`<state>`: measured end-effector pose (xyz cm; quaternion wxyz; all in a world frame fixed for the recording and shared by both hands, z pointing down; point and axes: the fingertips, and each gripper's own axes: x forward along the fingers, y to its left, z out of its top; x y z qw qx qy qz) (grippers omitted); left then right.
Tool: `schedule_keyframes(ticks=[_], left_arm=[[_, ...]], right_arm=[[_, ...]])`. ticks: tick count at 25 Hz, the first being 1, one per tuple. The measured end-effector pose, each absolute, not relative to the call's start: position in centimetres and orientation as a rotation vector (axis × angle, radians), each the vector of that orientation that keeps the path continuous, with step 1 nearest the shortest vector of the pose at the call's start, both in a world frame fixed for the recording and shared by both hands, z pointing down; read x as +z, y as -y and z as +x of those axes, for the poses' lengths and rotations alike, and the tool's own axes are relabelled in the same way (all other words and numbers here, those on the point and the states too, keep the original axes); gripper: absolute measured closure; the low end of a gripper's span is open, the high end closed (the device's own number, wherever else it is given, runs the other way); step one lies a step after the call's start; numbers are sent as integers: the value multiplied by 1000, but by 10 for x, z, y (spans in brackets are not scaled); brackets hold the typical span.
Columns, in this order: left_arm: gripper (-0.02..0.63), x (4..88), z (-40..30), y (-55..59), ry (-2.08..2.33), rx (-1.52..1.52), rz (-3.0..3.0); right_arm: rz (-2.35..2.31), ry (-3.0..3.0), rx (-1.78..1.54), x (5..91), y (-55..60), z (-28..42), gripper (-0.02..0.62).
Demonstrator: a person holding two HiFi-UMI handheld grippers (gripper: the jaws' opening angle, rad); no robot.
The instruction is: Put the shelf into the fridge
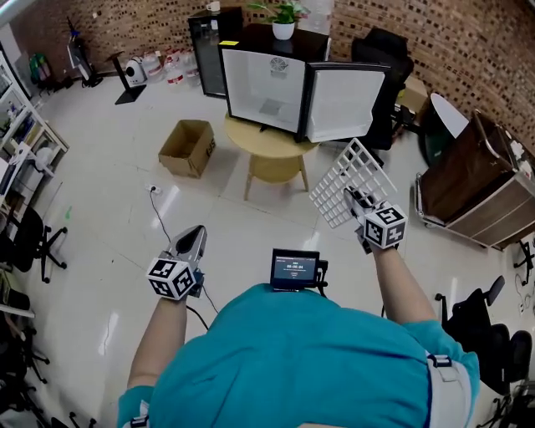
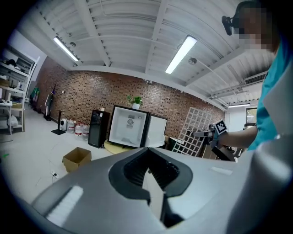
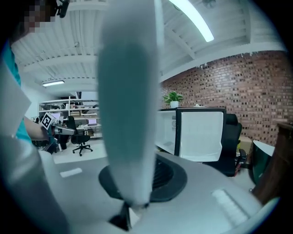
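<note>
The white wire shelf (image 1: 351, 177) hangs tilted in the air, with my right gripper (image 1: 358, 201) shut on its near edge. In the right gripper view the shelf (image 3: 128, 114) is a blurred upright band between the jaws. The small fridge (image 1: 266, 84) stands on a round yellow table (image 1: 266, 144) ahead, its door (image 1: 344, 104) swung open to the right and its white inside empty. My left gripper (image 1: 191, 242) is held low at the left, shut and empty, well away from the fridge. From the left gripper view, the shelf (image 2: 192, 132) shows to the right of the fridge (image 2: 130, 125).
A cardboard box (image 1: 186, 146) lies open on the floor left of the table. A potted plant (image 1: 282, 18) stands on the fridge. A black chair (image 1: 383, 63) is behind the door, and a wooden cabinet (image 1: 472, 180) stands at the right. A cable (image 1: 159, 217) runs over the floor.
</note>
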<state>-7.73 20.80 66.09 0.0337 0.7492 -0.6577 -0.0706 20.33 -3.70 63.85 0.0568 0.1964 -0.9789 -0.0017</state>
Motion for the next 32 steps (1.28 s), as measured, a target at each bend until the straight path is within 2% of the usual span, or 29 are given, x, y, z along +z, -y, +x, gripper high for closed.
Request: schedule_keyframes(ticks=[4,10,16,22,26,32], left_arm=[[604,690,-79,-144,2112,-176,2240],[604,681,-99,-122,2231,-201,2145],[604,697,-127,-33,2292,-199,2057],[604,705,-157,-10,2305,-204,2042],[604,702,-202,-7,2272,-227,2098],[604,668,-323,-18,2126,-255,2233]], right_arm=[[472,3012,29,677,119,179,566],[301,3030,-6,670,160,131,566],[165,3069,11,677,268,67,566],[113,3082,-15,680,287,29,566],[150,3065,-19,682,283,-15,566],[294,3056,-8,637,249,-113,566]])
